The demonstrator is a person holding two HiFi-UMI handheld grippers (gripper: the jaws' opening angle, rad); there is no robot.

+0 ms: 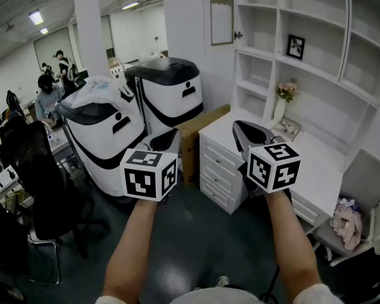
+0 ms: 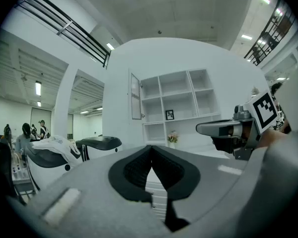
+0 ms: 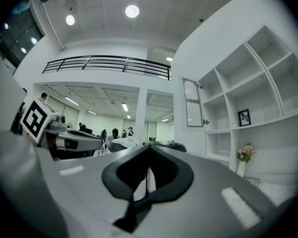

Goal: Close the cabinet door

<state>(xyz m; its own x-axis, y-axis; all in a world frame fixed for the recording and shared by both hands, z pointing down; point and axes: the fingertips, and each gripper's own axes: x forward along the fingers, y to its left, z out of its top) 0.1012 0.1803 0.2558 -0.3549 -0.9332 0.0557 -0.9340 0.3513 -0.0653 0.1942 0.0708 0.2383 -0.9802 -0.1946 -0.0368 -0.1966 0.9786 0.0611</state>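
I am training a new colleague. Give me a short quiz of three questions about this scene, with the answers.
1. True or false: the cabinet door is already closed.
2. What stands on the white desk? A) a vase of flowers B) a lamp C) a laptop
3. Fill in: the jaws of the left gripper and the right gripper are both ____.
Key: 1 false; 2 A; 3 shut.
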